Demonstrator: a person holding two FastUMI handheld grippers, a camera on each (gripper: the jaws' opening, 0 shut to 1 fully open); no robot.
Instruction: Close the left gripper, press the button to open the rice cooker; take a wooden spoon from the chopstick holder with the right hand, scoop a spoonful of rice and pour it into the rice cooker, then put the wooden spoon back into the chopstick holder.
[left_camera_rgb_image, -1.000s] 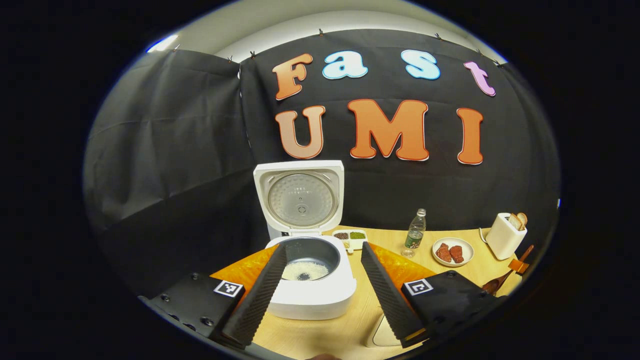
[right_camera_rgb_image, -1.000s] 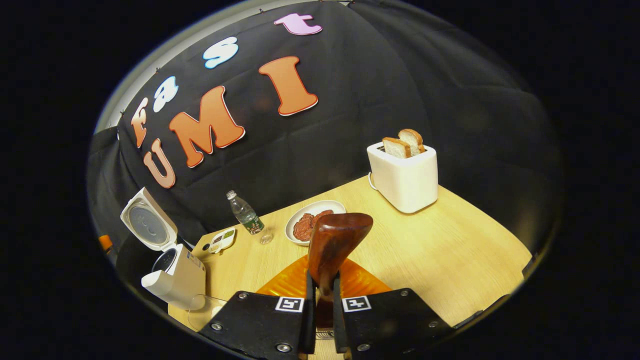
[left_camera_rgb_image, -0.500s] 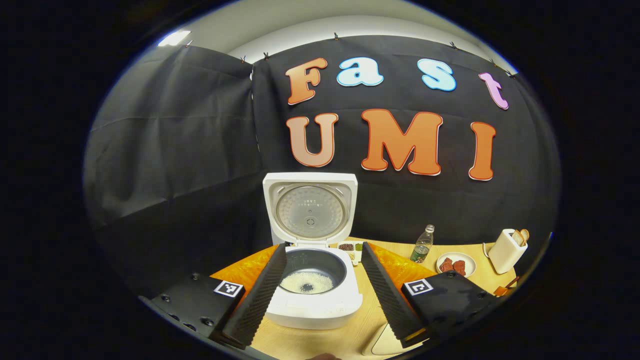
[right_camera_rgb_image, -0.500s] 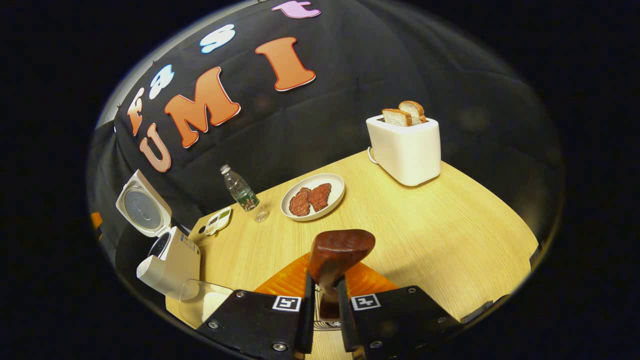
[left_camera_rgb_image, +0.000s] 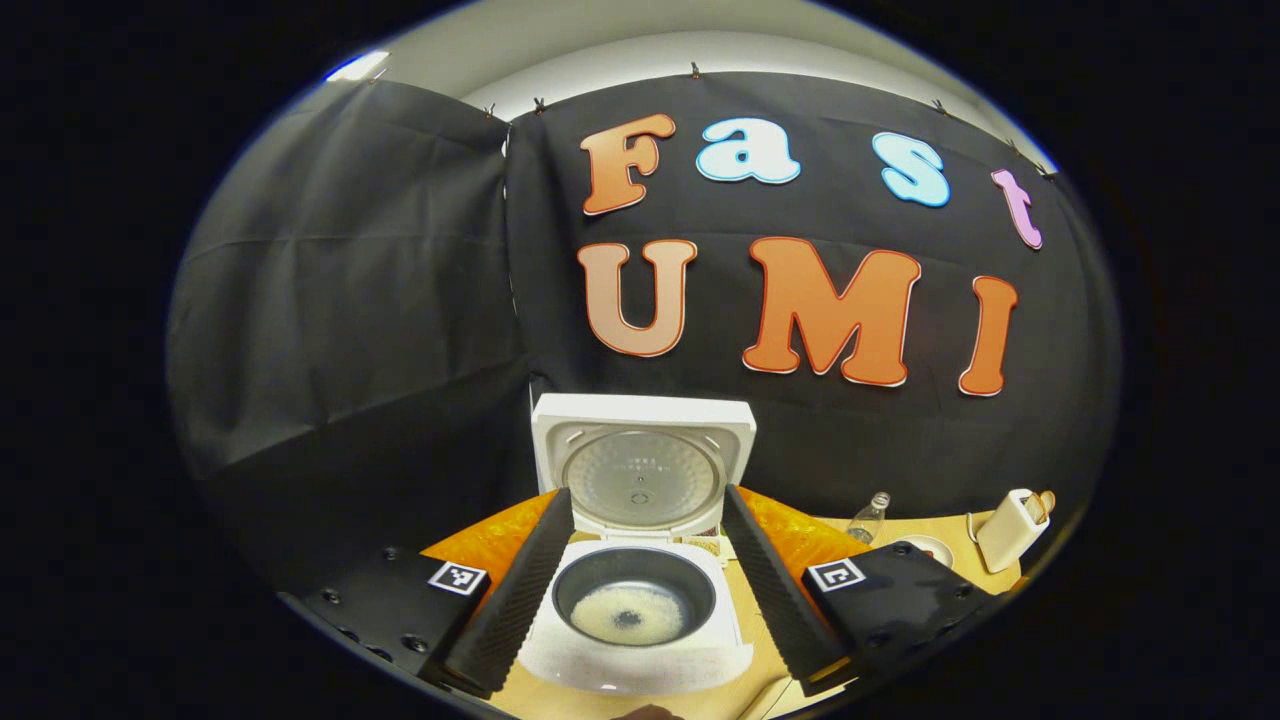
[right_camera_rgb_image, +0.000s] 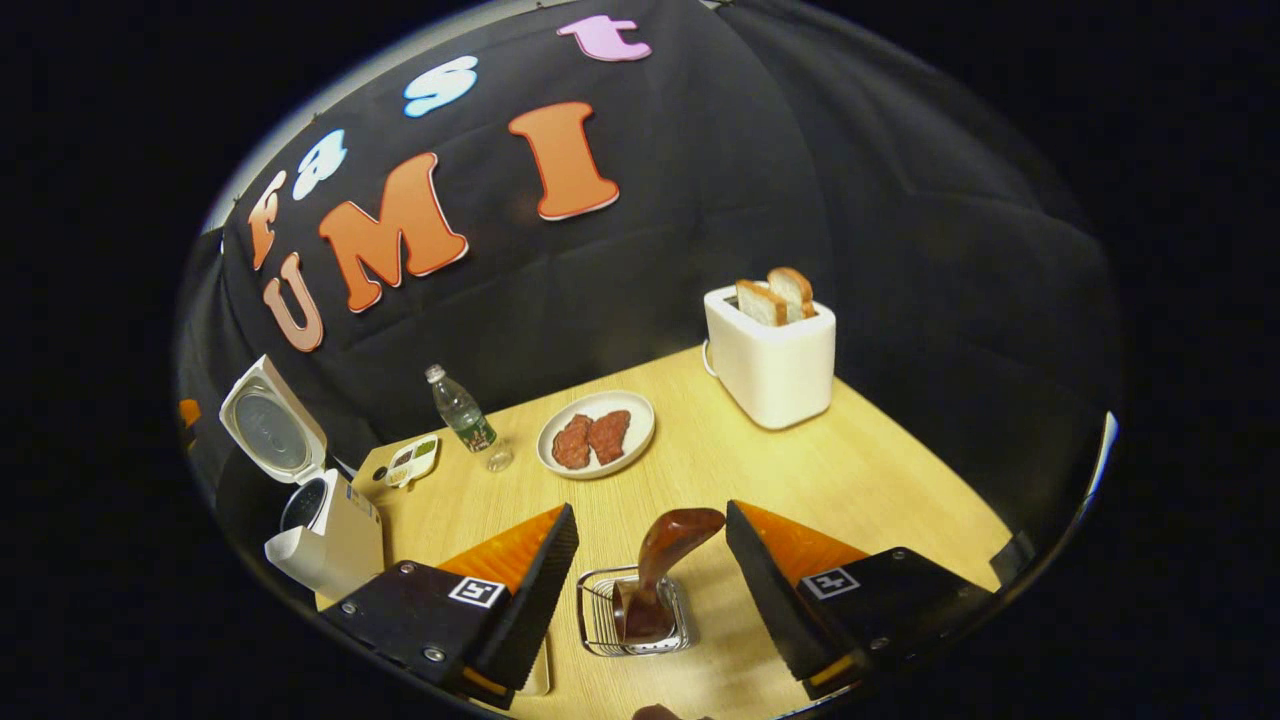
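Even overhead light, sharp focus, strong fisheye edge bending

Wooden spoon (right_camera_rgb_image: 665, 560) bowl hidden inside chopstick holder (right_camera_rgb_image: 598, 615); rice cooker (left_camera_rgb_image: 640, 600) front cut off by edge.

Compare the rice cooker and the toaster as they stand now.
The rice cooker has its lid swung up, while the toaster has no lid. The cooker's dark pot holds rice at the bottom, whereas two bread slices stick up from the toaster. Both are white appliances standing on the wooden table.
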